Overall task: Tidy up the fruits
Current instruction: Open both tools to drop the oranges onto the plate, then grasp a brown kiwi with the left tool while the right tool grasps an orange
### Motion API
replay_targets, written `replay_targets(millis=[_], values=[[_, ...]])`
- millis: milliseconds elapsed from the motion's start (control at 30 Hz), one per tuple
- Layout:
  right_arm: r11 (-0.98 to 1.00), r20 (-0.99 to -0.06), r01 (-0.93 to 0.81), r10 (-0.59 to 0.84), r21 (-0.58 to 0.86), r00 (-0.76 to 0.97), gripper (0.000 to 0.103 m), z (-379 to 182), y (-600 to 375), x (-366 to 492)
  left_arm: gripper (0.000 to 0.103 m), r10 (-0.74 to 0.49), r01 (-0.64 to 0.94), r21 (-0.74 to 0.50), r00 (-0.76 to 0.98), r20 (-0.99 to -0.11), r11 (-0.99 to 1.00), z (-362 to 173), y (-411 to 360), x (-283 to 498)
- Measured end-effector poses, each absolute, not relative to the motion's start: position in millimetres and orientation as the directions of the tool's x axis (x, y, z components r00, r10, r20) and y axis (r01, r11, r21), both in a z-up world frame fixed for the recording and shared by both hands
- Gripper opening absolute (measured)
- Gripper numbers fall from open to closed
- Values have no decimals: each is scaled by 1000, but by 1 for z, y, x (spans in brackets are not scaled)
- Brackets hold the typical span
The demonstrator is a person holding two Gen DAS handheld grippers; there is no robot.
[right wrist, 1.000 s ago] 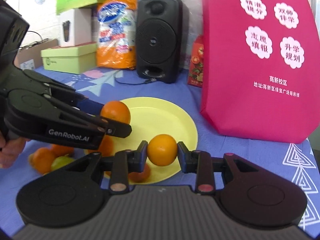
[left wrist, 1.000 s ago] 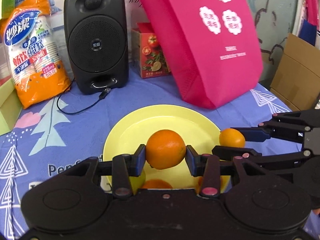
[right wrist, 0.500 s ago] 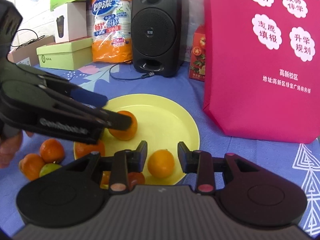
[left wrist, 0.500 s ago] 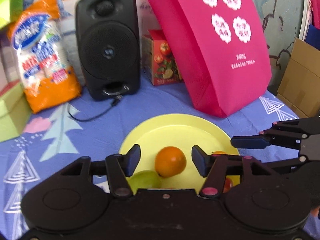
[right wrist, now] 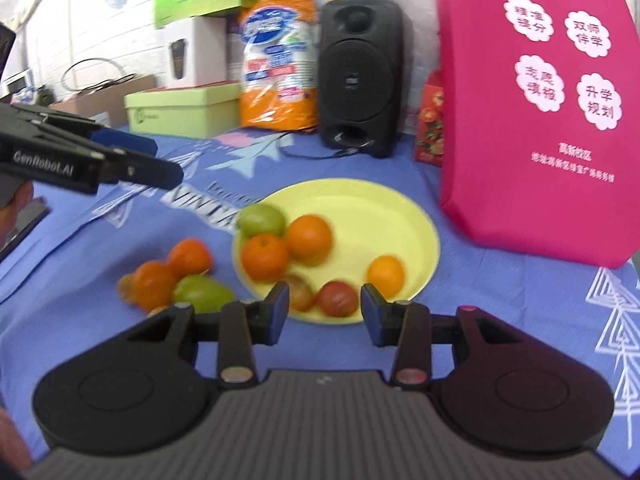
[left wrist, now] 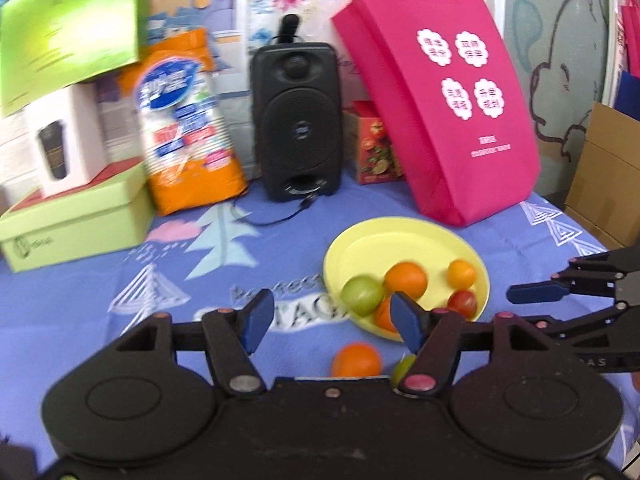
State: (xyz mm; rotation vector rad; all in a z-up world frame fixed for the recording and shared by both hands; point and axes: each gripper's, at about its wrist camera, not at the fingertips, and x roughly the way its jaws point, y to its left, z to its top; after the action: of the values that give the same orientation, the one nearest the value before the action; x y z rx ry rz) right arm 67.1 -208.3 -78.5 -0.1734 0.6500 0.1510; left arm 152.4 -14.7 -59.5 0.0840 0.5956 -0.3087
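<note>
From the left wrist camera, the left gripper (left wrist: 332, 318) hangs above the blue patterned tablecloth (left wrist: 120, 280) with its two blue-padded fingers spread wide apart and nothing between them. Ahead and to the right sits the round yellow plate (left wrist: 404, 236), holding a green round fruit (left wrist: 362, 295), a large orange (left wrist: 405, 279) touching it, a smaller orange (left wrist: 461, 273) near the far right rim, a red tomato-like fruit (left wrist: 462, 303) and another orange partly hidden behind the right finger. Off the plate, on the cloth just before the near rim, lie a loose orange (left wrist: 356, 360) and a green fruit mostly covered by the gripper body. The right gripper (left wrist: 560, 304) reaches in from the right edge, its fingers parted and empty. Behind the plate stand a black speaker (left wrist: 298, 120), a pink fabric tote bag (left wrist: 440, 120), an orange pack of paper cups (left wrist: 188, 124) and a pale green lidded box (left wrist: 76, 220).

From the right wrist camera, the right gripper (right wrist: 323, 312) is likewise opened wide and empty, held just short of the plate's (right wrist: 360, 200) near rim. On the plate the green fruit (right wrist: 261, 220), two oranges (right wrist: 265, 257) touching one another, the smaller orange (right wrist: 385, 272) and two reddish fruits (right wrist: 338, 298) at the near edge are visible, somewhat blurred. On the cloth left of the plate lies a cluster of two oranges (right wrist: 154, 284) and a green fruit (right wrist: 202, 292), touching. The left gripper (right wrist: 148, 158) enters from the left, above the cloth, fingers apart.
</note>
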Motion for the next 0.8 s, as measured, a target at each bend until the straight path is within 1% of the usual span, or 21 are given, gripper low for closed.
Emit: replay_targets(millis=[67, 167, 433, 633, 767, 800], values=[[970, -622, -218, 104, -109, 776, 43, -83, -200, 59, 65, -248, 294, -11, 784, -569, 956, -63, -7, 140], [963, -638, -252, 137, -93, 758, 44, -90, -188, 48, 65, -219, 273, 5, 783, -582, 962, -73, 2, 122], [922, -662, -376, 225, -93, 715, 46, -102, -150, 26, 65, -250, 287, -37, 756, -605, 957, -100, 16, 90], [904, -682, -416, 245, -96, 689, 46, -110, -132, 29, 65, -274, 312, -49, 737, -618, 949, -112, 14, 89], [895, -699, -433, 240, -109, 673, 46, -119, -123, 33, 59, -289, 331, -55, 717, -634, 942, -121, 7, 98], [892, -703, -437, 238, -115, 671, 46, -120, -121, 33, 59, -293, 337, -56, 713, -637, 940, -124, 5, 100]])
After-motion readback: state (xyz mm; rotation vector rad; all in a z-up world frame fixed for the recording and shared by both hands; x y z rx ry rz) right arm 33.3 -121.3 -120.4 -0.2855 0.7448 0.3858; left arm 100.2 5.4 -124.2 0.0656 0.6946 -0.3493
